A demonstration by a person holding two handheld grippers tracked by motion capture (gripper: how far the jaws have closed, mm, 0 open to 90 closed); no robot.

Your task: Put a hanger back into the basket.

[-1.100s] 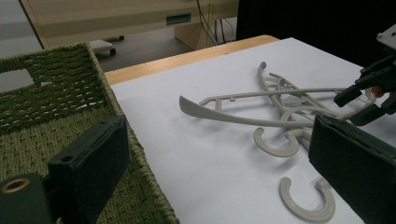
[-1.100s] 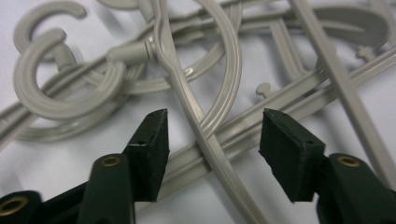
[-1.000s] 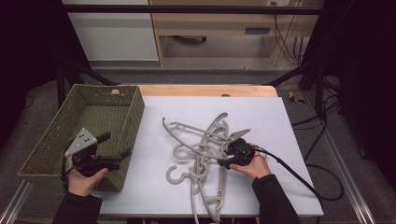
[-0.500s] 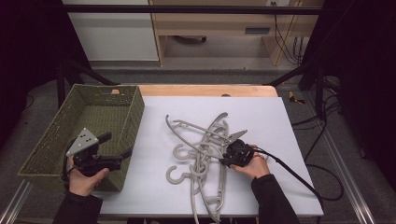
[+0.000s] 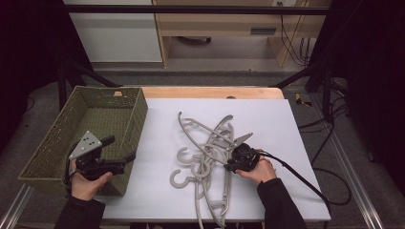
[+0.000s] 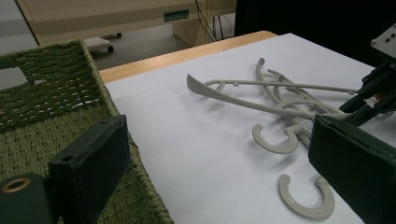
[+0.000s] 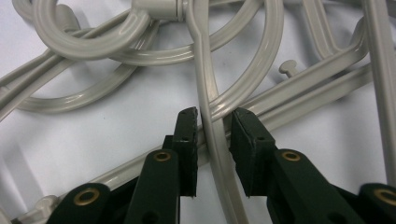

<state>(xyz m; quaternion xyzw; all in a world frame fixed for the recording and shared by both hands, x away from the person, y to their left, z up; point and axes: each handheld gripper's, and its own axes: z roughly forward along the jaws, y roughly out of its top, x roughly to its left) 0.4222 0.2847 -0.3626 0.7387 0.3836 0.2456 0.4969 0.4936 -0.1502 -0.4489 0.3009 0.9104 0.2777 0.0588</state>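
We see a pile of pale grey plastic hangers (image 5: 210, 157) mid-table on the white sheet (image 5: 296, 129), just right of the green woven basket (image 5: 62, 138). Long arms mostly run near-to-far, hooks toward the near-left. Right gripper (image 7: 212, 122) sits low at the pile's right edge, jaws narrowly parted astride one hanger arm (image 7: 211, 121), not yet clamped. Left gripper (image 6: 219, 154) gapes wide over the basket's near corner, holding nothing.
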